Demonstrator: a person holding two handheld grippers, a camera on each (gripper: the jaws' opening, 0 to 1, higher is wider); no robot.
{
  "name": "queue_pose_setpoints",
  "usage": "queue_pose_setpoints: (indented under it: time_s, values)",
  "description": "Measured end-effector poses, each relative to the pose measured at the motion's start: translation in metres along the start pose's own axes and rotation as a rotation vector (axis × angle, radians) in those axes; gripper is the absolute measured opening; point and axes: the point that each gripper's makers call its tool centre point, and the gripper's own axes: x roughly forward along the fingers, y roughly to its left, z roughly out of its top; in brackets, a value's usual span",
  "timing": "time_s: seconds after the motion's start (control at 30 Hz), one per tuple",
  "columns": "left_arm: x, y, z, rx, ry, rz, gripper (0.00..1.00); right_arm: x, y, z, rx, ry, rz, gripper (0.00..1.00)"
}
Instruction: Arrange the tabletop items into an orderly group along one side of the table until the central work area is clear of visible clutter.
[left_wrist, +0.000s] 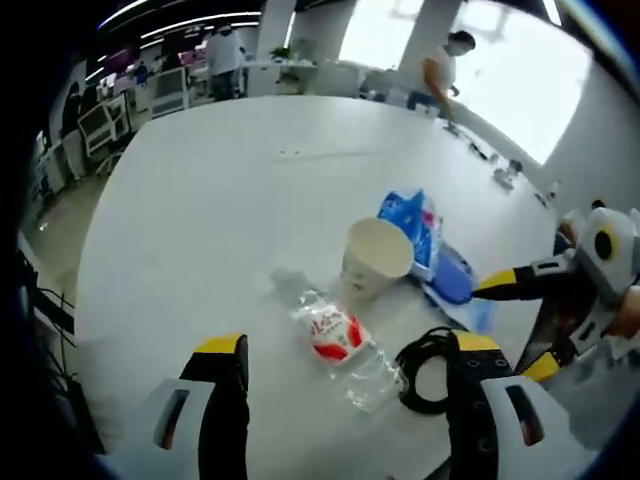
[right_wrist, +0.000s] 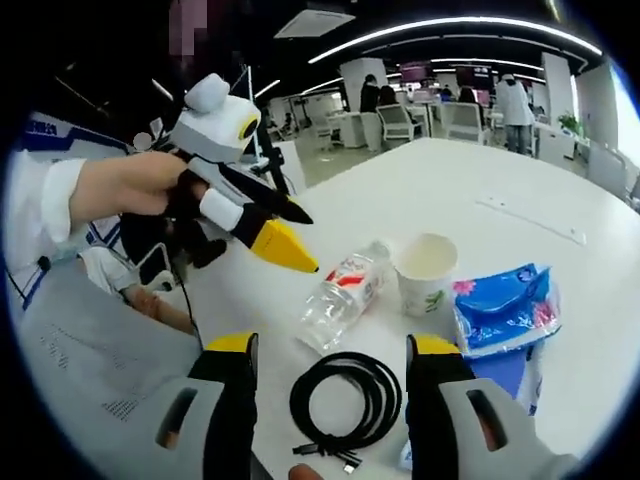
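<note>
Left gripper view: my left gripper (left_wrist: 345, 375) hovers above the near end of the clutter, jaws spread apart and holding nothing. Between the jaws lies the plastic bottle (left_wrist: 340, 340), on its side, red-and-white label up, apparently empty. Just beyond it stands the paper cup (left_wrist: 375, 262), upright and open-topped. Behind the cup sits the blue tissue pack (left_wrist: 412, 225), with a blue flat item (left_wrist: 455, 278) just beside it; I cannot tell what that is. The black cable coil (left_wrist: 425, 368) lies beside my right-hand jaw.

Right gripper view: my right gripper (right_wrist: 330, 375) is likewise released, jaws wide, straddling the cable coil (right_wrist: 345, 398) from above. The left gripper (right_wrist: 255, 225) enters from the left, its yellow tips pointing at the bottle (right_wrist: 345, 295).

Location of task items: all clustered near one edge of the white table (left_wrist: 220, 200); the far expanse is bare.

Risks, as I judge them:
- Bottle is round and on its side, so a push or an off-centre pinch could roll it into the cup.
- Cup is light and stands nearly touching the bottle; a knock would tip it.
- Cable coil is loose, and gripping one strand could drag it open and snag a neighbour.
- Both grippers work the same small patch, so they could collide.
- Items near the table edge could be nudged off.

Count: 1 bottle, 1 cup, 1 tissue pack, 1 blue flat item, 1 cable coil. Grippers: 2, both empty.
</note>
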Motion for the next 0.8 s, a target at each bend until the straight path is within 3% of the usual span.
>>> queue_pose_setpoints:
  time_s: [0.17, 0.8]
  values:
    - [0.007, 0.000, -0.007, -0.011, 0.024, 0.000, 0.76, 0.013, 0.005, -0.002, 0.035, 0.006, -0.002, 0.57]
    - [0.033, 0.011, -0.006, -0.087, 0.059, 0.008, 0.72, 0.076, 0.012, -0.005, 0.090, 0.049, -0.033, 0.56]
